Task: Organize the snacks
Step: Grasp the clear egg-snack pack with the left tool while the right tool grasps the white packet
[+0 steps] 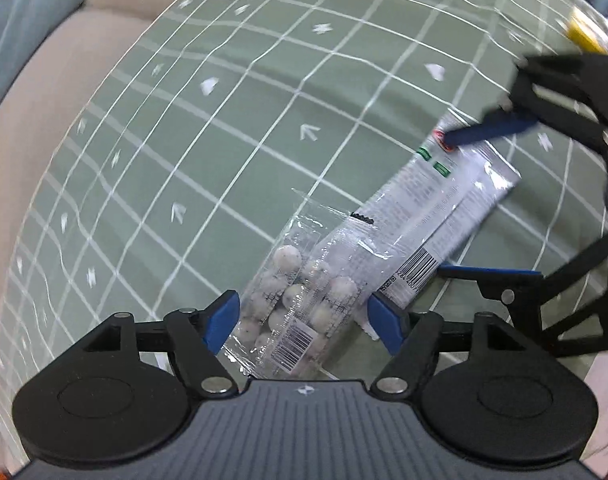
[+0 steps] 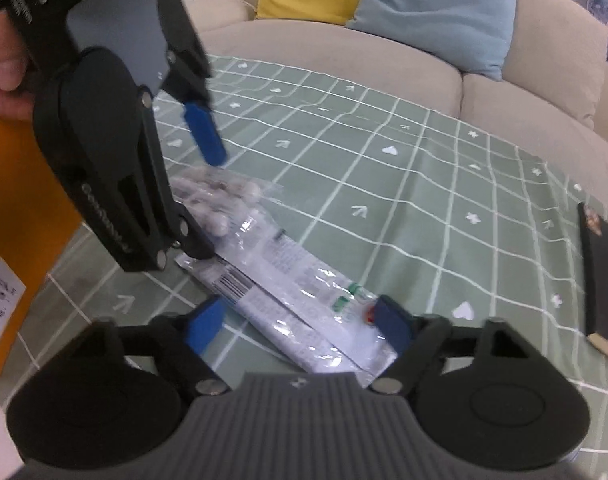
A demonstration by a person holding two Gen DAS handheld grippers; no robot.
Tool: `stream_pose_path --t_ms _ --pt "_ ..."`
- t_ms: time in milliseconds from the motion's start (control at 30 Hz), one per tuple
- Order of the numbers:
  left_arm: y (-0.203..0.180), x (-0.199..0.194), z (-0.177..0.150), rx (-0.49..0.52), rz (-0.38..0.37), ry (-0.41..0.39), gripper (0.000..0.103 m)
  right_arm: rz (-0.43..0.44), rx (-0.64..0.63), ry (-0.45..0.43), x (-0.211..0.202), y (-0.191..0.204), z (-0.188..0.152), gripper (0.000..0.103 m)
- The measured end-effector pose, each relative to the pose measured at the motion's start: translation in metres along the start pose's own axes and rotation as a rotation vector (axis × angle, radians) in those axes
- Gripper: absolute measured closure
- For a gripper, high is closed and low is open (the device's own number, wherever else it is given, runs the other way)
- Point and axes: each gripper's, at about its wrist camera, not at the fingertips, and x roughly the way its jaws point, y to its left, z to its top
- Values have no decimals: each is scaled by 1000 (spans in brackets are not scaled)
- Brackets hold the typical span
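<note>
Currently both the left gripper (image 1: pixel 304 318) and right gripper (image 2: pixel 296 326) stand wide open, holding nothing, straddling the candy bag (image 1: pixel 300 300) and white packet (image 2: pixel 304 312) overlapping on the green tablecloth (image 1: pixel 224 140); each should probably close squarely on its own packet's end.

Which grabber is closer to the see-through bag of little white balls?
Left. The left gripper has its open fingers on either side of the clear bag of white balls. The right gripper is open around the far end of the white snack packet overlapping it.
</note>
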Motion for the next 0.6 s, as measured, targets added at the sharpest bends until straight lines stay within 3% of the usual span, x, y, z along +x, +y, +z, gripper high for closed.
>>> stream_pose_path --t_ms 167,267,400,600 --pt "2 -4 -1 -281 -24 89 24 -26 -25 65 -12 7 -1 63" --pt "-8 -11 -8 -358 -79 76 27 -39 13 120 -20 3 -7 73" --pt "-25 -18 -20 -434 -115 64 30 6 111 184 -34 -5 -18 89" --pt "-50 -32 -42 -546 -193 15 34 81 128 252 -49 2 -30 90"
